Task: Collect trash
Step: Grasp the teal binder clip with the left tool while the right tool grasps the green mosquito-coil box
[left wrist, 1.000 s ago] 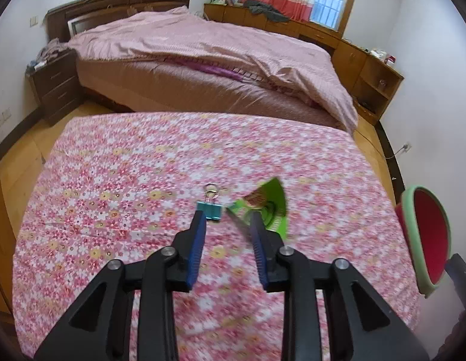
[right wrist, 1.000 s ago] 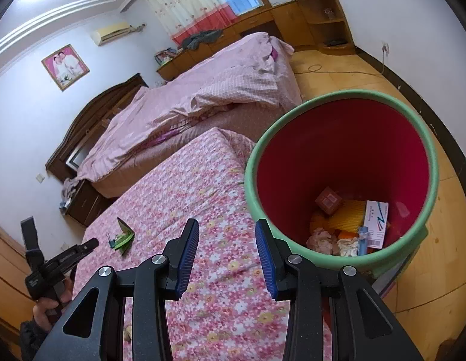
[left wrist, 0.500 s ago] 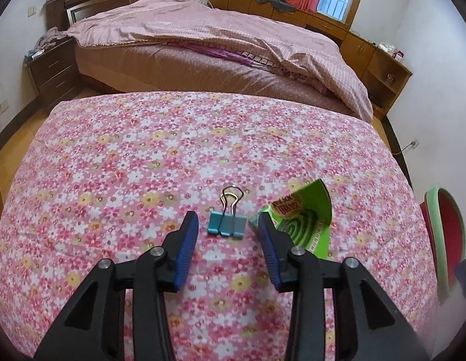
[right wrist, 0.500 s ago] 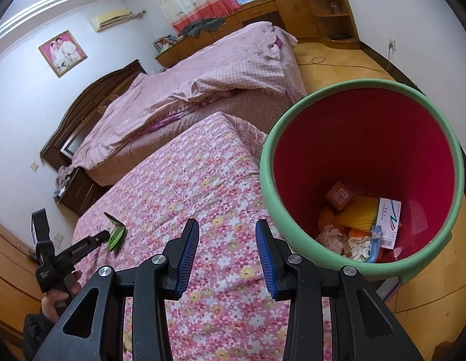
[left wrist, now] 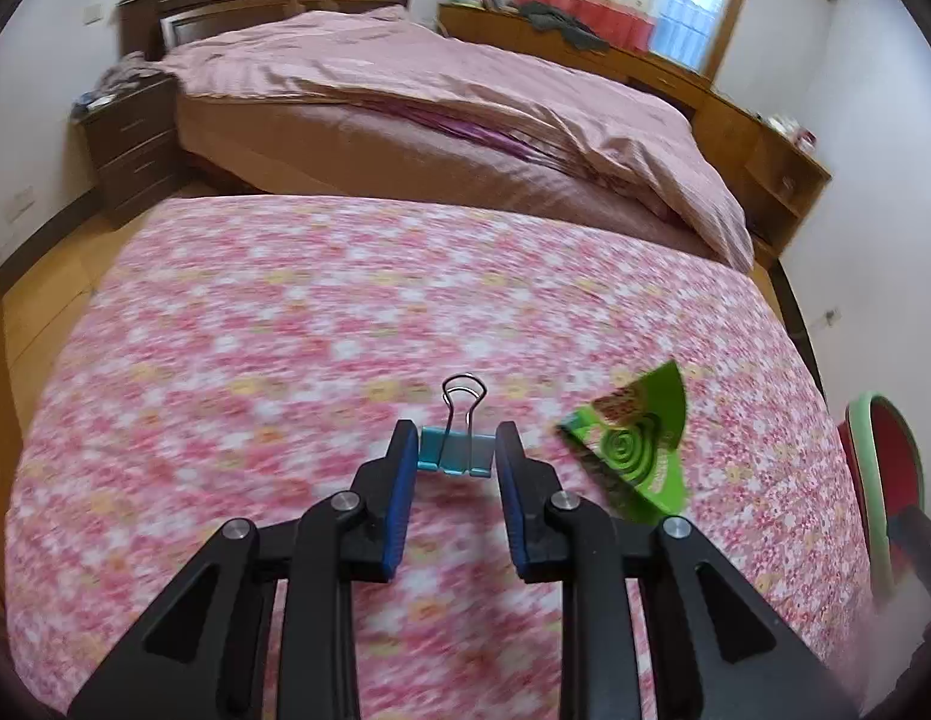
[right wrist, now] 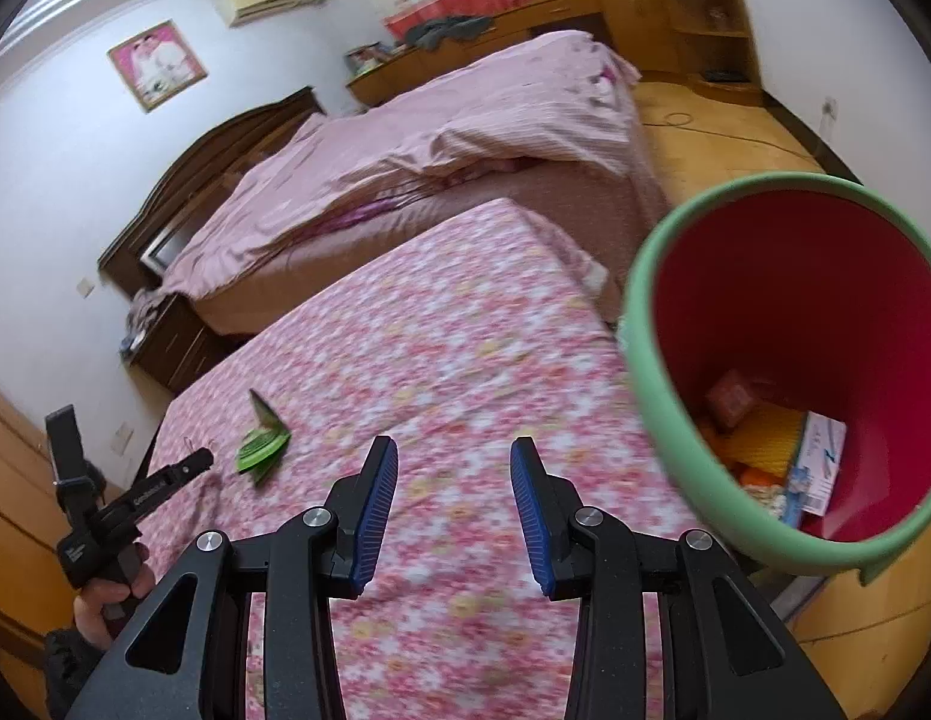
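A blue binder clip (left wrist: pixel 456 450) with a wire handle lies on the pink floral cloth (left wrist: pixel 285 360). My left gripper (left wrist: pixel 456 453) is open, with one fingertip on each side of the clip, close to it. A green mosquito-coil packet (left wrist: pixel 636 444) lies just right of it; it also shows in the right wrist view (right wrist: pixel 261 443). My right gripper (right wrist: pixel 454 468) is open and empty above the cloth (right wrist: pixel 435 360), left of the red bin with a green rim (right wrist: pixel 645 396). The left gripper shows in the right wrist view (right wrist: pixel 189 465).
The bin holds trash: a white card (right wrist: pixel 819 462), yellow netting (right wrist: pixel 765 438), a small red box (right wrist: pixel 729 399). Its rim shows at the left view's right edge (left wrist: pixel 867 480). A bed with a pink quilt (left wrist: pixel 465 96) stands behind; a nightstand (left wrist: pixel 129 138) and wooden cabinets (right wrist: pixel 675 18) line the walls.
My left gripper has moved forward over the cloth until its fingertips flank the binder clip. My right gripper has swung left, so the bin now sits further right in its view.
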Available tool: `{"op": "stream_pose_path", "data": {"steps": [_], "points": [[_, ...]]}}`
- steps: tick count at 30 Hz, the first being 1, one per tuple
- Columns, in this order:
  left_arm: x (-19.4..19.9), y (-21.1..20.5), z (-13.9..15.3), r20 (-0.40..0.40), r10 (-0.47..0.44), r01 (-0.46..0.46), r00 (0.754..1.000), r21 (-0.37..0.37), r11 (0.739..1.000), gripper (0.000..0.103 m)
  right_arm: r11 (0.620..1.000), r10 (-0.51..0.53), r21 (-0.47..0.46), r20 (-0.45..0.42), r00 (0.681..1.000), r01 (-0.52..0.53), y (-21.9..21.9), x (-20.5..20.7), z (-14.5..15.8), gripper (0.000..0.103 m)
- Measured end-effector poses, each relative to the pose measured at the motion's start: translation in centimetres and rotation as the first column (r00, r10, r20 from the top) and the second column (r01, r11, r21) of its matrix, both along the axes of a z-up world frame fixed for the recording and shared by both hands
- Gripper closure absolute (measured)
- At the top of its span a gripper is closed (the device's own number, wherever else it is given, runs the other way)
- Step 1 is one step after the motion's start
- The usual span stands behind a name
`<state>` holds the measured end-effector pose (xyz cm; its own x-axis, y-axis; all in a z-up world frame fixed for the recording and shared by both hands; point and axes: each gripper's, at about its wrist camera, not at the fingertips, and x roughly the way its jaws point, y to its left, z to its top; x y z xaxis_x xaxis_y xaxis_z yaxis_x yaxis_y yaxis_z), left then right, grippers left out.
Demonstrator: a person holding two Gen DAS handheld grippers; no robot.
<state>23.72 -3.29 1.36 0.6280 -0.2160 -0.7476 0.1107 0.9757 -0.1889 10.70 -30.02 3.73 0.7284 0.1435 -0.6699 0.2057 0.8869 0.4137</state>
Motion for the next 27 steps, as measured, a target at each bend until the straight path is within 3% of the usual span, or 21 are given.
{"op": "stream_pose_path", "data": {"steps": [7, 9, 14, 22, 27], "points": [[-1.1, 4.1, 0.1, 0.011, 0.107, -0.106, 0.994, -0.021, 0.994, 0.077, 0.994, 0.108, -0.009, -0.017, 0.994, -0.108, 4.0, 3.2, -0.4, 0.062], [-1.2, 5.0, -0.2, 0.008, 0.133, -0.133, 0.991, -0.037, 0.990, 0.077, 0.990, 0.140, -0.001, -0.032, 0.990, -0.141, 5.1, 4.3, -0.9, 0.054], [-1.6, 6.1, -0.7, 0.013, 0.155, -0.154, 0.988, -0.070, 0.986, 0.077, 0.980, 0.197, -0.010, -0.052, 0.979, -0.198, 7.6, 6.7, -1.6, 0.052], [-2.0, 7.6, -1.4, 0.011, 0.184, -0.182, 0.983, -0.116, 0.976, 0.077, 0.955, 0.278, -0.081, -0.094, 0.956, -0.285, 11.5, 10.6, -3.0, 0.030], [-1.7, 7.7, -1.7, 0.000, 0.189, -0.188, 0.982, -0.127, 0.974, 0.077, 0.932, 0.316, -0.143, -0.121, 0.941, -0.332, 13.7, 12.6, -3.7, 0.029]]}}
